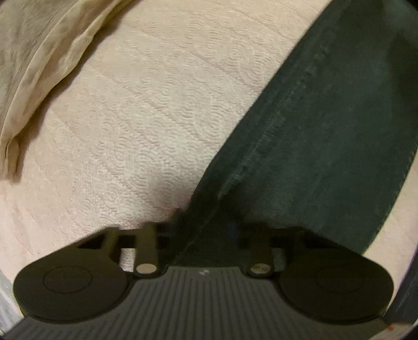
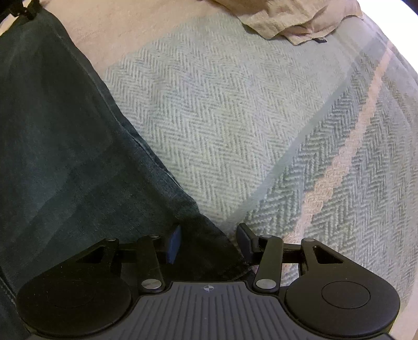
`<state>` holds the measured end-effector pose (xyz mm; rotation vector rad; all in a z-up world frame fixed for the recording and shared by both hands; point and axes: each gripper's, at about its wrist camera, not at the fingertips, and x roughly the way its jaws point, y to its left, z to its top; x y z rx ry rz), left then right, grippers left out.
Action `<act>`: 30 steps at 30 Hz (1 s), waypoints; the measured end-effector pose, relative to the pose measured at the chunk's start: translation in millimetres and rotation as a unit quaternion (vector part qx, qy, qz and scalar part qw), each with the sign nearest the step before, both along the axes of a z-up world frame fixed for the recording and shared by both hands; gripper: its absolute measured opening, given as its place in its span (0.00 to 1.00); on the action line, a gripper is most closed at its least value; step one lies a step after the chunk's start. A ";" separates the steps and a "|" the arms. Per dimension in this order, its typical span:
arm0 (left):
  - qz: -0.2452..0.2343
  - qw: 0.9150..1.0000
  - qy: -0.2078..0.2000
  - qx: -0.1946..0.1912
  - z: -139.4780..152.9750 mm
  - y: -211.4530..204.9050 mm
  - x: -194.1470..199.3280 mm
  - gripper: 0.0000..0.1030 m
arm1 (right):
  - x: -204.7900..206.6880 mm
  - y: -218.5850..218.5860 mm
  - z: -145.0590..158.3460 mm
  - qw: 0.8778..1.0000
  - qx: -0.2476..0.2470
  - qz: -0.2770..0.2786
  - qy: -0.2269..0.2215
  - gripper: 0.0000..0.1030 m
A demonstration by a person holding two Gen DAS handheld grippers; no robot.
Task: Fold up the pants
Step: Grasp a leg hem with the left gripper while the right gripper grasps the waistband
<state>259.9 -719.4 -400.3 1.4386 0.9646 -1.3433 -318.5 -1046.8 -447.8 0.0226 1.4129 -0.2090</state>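
Note:
Dark green pants (image 1: pixel 326 117) lie flat on the bed and run from my left gripper (image 1: pixel 206 225) up to the right; a stitched seam runs along them. That gripper's fingers are blurred and stand apart, with the pants' fabric lying between them. In the right wrist view the same pants (image 2: pixel 57 143) fill the left side, and one corner of them reaches down between the fingers of my right gripper (image 2: pixel 209 240). Its jaws are open: the blue pad (image 2: pixel 175 243) on the left finger is bare, and the right finger (image 2: pixel 244 235) sits at the fabric's edge.
A cream textured bedspread (image 1: pixel 156 104) lies under the pants, with a crumpled beige cloth (image 1: pixel 34 60) at the upper left. A pale green herringbone blanket (image 2: pixel 235 117) with a pinkish stripe covers the right, and another beige cloth (image 2: pixel 287 18) lies at the top.

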 end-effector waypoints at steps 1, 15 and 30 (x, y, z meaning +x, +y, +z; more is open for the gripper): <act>-0.010 1.000 -0.006 0.004 1.8 2.1 -3.2 0.04 | 0.0 -0.9 2.8 1.000 0.001 0.002 0.000 0.44; -0.022 0.993 -0.102 -0.057 62.8 47.8 -57.0 0.01 | -16.2 -30.2 -7.3 0.997 0.066 0.043 0.023 0.44; 0.026 0.969 -0.165 -0.181 215.5 208.0 -201.3 0.01 | -157.5 163.9 160.0 0.967 -0.199 0.043 -0.152 0.03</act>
